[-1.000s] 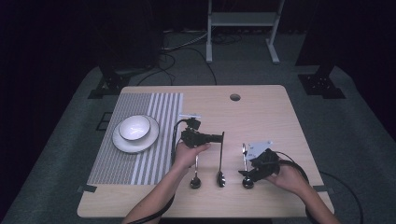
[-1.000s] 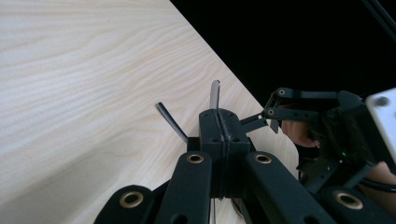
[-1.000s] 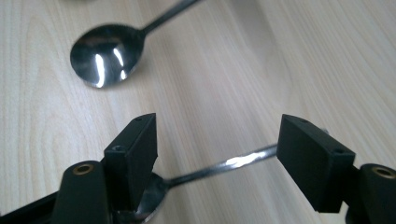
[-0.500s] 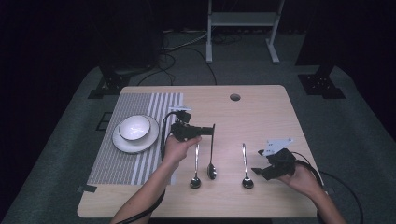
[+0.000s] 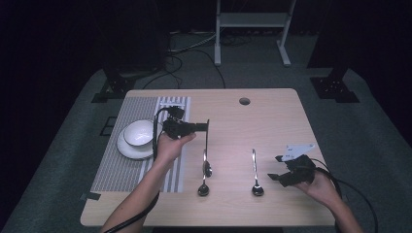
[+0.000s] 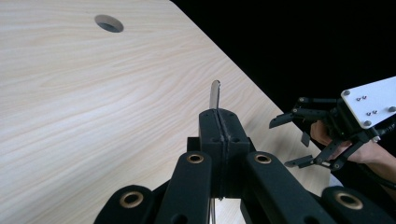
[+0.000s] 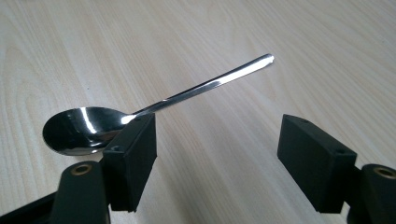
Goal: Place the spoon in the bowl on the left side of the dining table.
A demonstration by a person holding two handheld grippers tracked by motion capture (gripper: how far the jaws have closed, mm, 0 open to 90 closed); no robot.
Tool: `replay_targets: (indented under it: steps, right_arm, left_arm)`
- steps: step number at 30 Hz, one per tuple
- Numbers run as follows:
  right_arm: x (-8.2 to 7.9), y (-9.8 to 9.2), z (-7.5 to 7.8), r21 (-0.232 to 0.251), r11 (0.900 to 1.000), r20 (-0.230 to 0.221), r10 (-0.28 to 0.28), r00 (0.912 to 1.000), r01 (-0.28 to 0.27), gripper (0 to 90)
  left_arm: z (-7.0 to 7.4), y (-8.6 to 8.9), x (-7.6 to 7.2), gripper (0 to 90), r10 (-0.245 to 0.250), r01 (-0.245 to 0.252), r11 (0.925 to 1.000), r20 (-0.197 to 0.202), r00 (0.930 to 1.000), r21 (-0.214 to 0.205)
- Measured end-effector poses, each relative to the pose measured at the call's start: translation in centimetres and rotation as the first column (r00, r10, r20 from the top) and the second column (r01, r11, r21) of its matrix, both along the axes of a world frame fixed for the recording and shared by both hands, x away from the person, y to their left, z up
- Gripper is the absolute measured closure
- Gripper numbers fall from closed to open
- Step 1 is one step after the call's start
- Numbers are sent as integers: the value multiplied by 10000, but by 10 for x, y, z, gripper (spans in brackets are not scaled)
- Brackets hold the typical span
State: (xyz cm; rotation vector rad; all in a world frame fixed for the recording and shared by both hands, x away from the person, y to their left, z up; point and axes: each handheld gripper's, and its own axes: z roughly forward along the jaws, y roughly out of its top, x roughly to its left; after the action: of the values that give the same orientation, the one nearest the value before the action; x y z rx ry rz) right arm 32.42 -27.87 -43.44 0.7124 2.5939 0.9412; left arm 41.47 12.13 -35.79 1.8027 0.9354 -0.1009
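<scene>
Spoon (image 5: 206, 153) hangs from the left gripper (image 5: 206, 127), jaws shut tight on its thin handle, bowl pointing to 6 o'clock above the table (image 5: 272, 116). It could swing or slip out. Right gripper (image 5: 275, 167) is wide open, holding nothing, beside another spoon (image 5: 255, 172).

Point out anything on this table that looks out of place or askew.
Nothing is spilled or damaged. The odd one is the spoon pinched in the left gripper: it hangs off the table, bowl down, over a second spoon. A third spoon lies flat by the open right gripper.
</scene>
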Motion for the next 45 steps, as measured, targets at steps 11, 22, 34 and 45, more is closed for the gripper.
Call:
replay_targets:
  steps: [11, 22, 34, 45]
  right_arm:
    - [-1, -11, 2, 127, 9997, 4, -231, 9997, 231, 272]
    - [-3, -20, 2, 319, 9982, 10, -516, 9987, 515, 269]
    - [-3, -23, 1, 428, 9973, -15, -604, 9982, 604, 266]
    - [-5, -24, 1, 463, 9969, -26, -636, 9980, 636, 267]
  left_arm:
    - [11, 26, 3, 900, 594, -598, 9980, 184, 9981, 213]
    - [20, 50, 6, 900, 1164, -1171, 9929, 322, 9927, 214]
    - [26, 74, 11, 900, 1763, -1775, 9837, 428, 9834, 271]
    - [30, 91, 15, 900, 2172, -2190, 9753, 527, 9747, 299]
